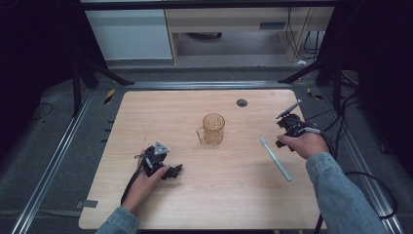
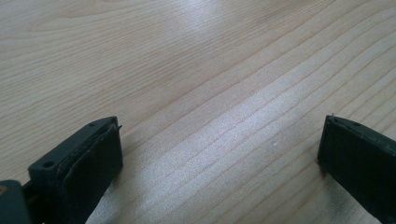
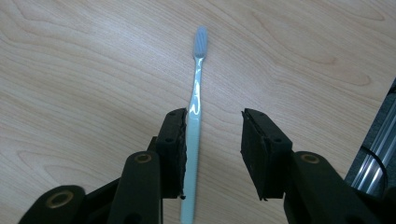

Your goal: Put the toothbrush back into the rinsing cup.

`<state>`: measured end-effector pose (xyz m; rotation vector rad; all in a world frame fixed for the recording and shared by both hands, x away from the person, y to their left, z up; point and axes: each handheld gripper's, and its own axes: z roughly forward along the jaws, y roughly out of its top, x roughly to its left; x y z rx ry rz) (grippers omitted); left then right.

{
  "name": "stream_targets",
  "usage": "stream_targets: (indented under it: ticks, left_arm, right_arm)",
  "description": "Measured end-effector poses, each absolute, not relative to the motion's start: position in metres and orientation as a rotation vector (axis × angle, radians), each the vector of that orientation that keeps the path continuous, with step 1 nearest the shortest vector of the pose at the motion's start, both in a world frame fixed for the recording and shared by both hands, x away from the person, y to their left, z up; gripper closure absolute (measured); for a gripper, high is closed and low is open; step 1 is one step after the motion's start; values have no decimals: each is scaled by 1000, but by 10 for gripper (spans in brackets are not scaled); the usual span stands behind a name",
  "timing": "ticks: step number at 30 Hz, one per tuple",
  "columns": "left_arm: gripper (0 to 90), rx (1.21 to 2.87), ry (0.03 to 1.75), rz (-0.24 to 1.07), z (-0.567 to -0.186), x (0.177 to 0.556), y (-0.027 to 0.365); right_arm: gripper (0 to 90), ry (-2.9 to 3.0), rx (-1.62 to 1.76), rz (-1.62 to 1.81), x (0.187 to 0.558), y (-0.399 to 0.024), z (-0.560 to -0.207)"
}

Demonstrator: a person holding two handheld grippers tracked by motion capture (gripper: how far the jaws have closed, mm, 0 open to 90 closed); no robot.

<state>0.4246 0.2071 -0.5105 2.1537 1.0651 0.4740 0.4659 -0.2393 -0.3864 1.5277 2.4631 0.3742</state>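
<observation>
the left gripper (image 1: pixel 176 170) rests on the table (image 1: pixel 146 112), spread, empty. the cup (image 1: pixel 213 128) stands mid-table. right gripper (image 3: pixel 212 140), spread, straddles the toothbrush (image 3: pixel 194 121) lying flat; likely a pickup: lower, centre, then squeeze.

You have one amber glass mug (image 1: pixel 213 128), one pale blue toothbrush (image 1: pixel 275 158) and two claws on one bench (image 1: pixel 204 195).
</observation>
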Motion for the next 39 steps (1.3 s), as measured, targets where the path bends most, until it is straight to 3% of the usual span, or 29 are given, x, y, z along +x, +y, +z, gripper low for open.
stream_targets:
  ticks: [9,25,39]
  left_arm:
    - [0,2154,1066,473,-510,425,207]
    - [0,2151,1070,474,-511,425,206]
    - [0,2151,1071,474,-511,425,206]
  right_arm:
    - [657,2503,1535,335,469,-235,-395]
    - [715,2573,1614,239,486,-234,-441]
    - [732,2604,1624,211,493,-230,-451]
